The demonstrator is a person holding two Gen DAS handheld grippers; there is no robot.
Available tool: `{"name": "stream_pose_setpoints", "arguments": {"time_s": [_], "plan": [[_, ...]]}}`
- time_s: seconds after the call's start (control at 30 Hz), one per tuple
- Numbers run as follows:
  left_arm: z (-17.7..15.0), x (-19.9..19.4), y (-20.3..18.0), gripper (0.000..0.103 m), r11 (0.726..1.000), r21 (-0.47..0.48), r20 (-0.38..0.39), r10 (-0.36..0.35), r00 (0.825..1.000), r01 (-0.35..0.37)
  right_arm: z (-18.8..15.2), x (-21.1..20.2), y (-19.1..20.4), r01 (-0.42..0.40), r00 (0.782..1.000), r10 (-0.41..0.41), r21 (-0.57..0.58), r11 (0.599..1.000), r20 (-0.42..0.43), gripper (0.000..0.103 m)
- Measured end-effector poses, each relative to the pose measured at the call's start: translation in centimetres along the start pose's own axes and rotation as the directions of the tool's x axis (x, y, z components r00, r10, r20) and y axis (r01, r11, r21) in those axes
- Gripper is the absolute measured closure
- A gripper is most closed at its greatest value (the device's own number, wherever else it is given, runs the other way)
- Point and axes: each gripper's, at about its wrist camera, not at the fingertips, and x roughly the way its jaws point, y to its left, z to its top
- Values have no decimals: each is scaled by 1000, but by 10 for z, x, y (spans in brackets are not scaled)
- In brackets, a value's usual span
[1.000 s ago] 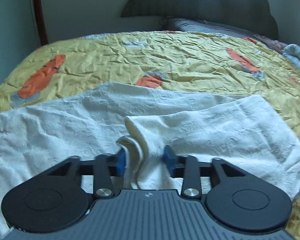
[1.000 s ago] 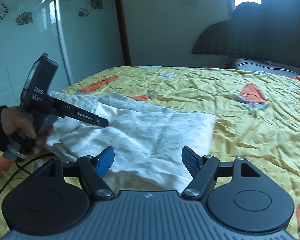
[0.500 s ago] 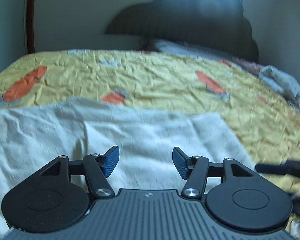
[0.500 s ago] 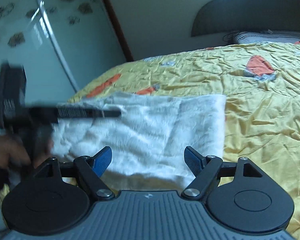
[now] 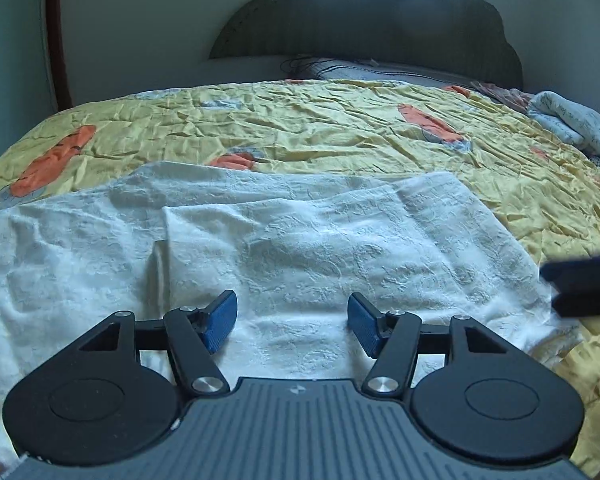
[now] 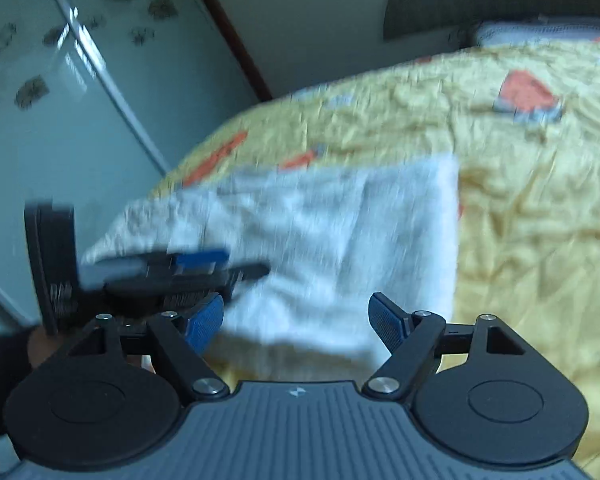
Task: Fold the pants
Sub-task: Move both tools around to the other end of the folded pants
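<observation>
Below both spread, empty hand-held grippers, left (image 5: 292, 322) just opened and right (image 6: 296, 320), lie white pants (image 5: 300, 248).

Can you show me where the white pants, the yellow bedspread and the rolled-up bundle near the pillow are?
white pants (image 5: 320, 248), left wrist view, on the folded-over top layer.
yellow bedspread (image 5: 300, 128), left wrist view, on a bare crumpled stretch.
rolled-up bundle (image 5: 572, 122), left wrist view, on its pale top.

Open bedspread (image 5: 340, 128) beyond pants (image 5: 340, 248)
</observation>
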Motion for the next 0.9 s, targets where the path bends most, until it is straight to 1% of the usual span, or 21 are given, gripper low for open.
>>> {"name": "stream_pose_setpoints", "arguments": {"time_s": [0.1,0.17,0.23,0.3,0.37,0.4,0.47,0.53,0.57,0.6,0.63,0.67,0.73,0.77,0.83,0.9], "plan": [[1,-18,-6,37,1000,12,33,-16,999,16,32,11,-13,-18,1000,16,51,999,27,23],[-1,-22,-12,37,1000,18,36,-26,999,25,50,31,-21,-30,999,29,83,996,19,23],[-4,-18,-15,37,1000,15,13,-24,1000,24,63,57,-28,-36,999,37,117,992,-12,23],[-10,-12,-14,36,1000,5,-21,-2,1000,2,68,82,-34,-11,998,18,132,991,-56,23],[-17,-9,-11,35,1000,3,-9,-8,1000,8,65,104,-42,33,993,-16,141,989,-120,23],[-19,-8,-10,35,1000,5,-4,-11,1000,11,61,115,-48,49,986,-24,154,987,-163,24],[-23,-6,-10,32,1000,10,17,-14,1000,14,54,115,-55,9,993,9,159,987,-114,21],[-25,-4,-13,29,1000,29,29,-10,1000,9,53,112,-59,-1,995,21,194,981,-102,22],[-24,-4,-13,28,1000,28,29,-10,1000,9,54,110,-58,10,994,13,206,979,-107,22],[-23,-5,-11,28,1000,19,24,-16,1000,15,56,106,-54,38,993,-13,211,977,-116,22],[-22,-9,-8,28,1000,2,22,-18,1000,18,57,99,-46,66,992,-43,196,978,-118,21],[-21,-15,-3,29,1000,-25,24,-18,1000,19,56,90,-35,69,993,-52,156,985,-109,20],[-23,-37,11,29,996,-87,60,-14,998,19,45,65,-11,11,997,-5,78,997,-74,20],[-25,-50,19,29,994,-110,92,-7,996,17,37,55,-2,-23,997,28,64,998,-77,20],[-30,-76,36,28,989,-148,141,23,990,-1,15,40,11,-82,990,89,68,994,-105,20],[-34,-101,57,28,976,-215,182,76,980,-36,-8,36,15,-98,982,113,103,990,-152,20]]}}
